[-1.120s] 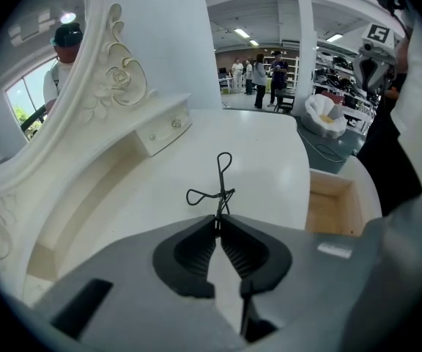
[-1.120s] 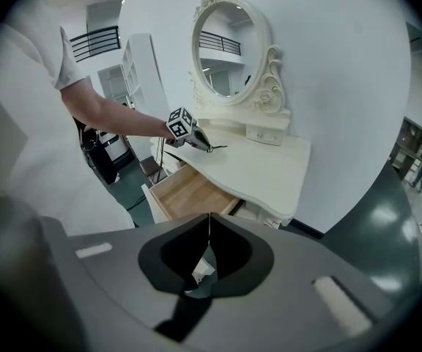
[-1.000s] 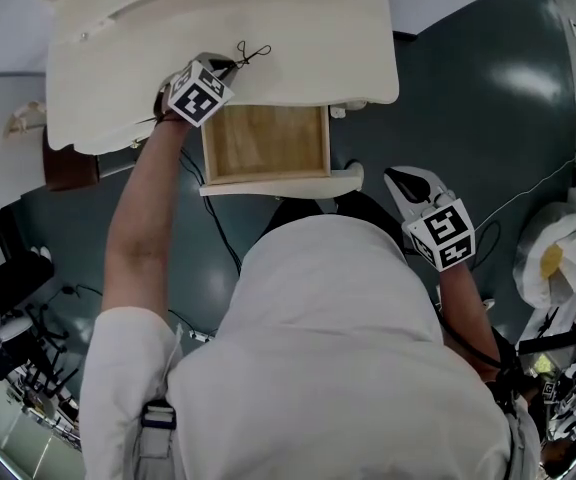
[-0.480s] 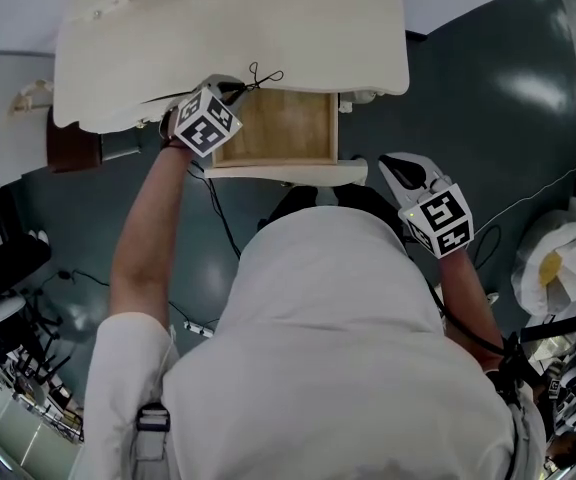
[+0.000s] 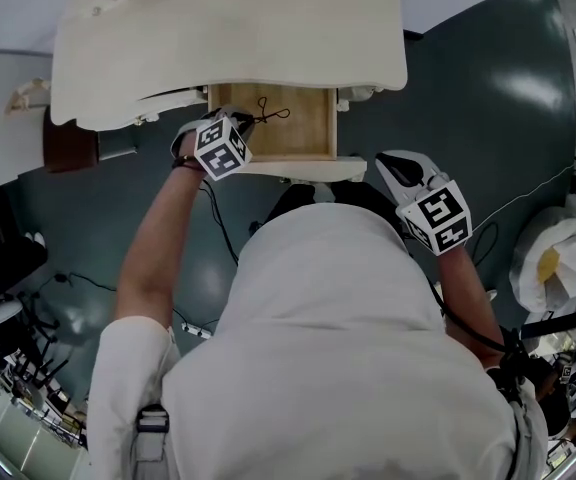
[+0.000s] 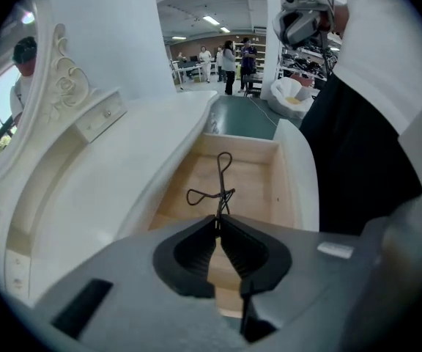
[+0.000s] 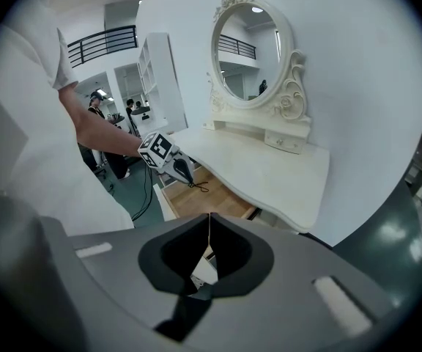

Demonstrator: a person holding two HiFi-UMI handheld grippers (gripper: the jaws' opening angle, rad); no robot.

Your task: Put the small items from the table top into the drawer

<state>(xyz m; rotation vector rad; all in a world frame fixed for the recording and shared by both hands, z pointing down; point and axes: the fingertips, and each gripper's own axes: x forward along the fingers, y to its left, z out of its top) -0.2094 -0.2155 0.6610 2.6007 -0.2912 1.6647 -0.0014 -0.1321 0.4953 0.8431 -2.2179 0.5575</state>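
Pale wood lines the bottom of the open drawer (image 5: 303, 128), which stands pulled out from under the white table (image 5: 228, 38) near the top centre of the head view. The left gripper (image 5: 244, 125) hangs at the drawer's left side, pointing steeply down, and its jaws are pinched together on the end of a thin dark wire clip (image 6: 219, 188). The clip juts out past the jaw tips over the upper left part of the drawer's inside; whether its far end touches the wood cannot be told. In the left gripper view the clip's loops show against the drawer floor, with the table's curved edge to the left.

The right gripper (image 5: 396, 171) sits at the right of the head view, beside the drawer's front right corner and well apart from the left one. Its jaws meet tip to tip with nothing between them. The right gripper view looks across at the table and its oval mirror (image 7: 251, 50) in the upper middle of the frame.
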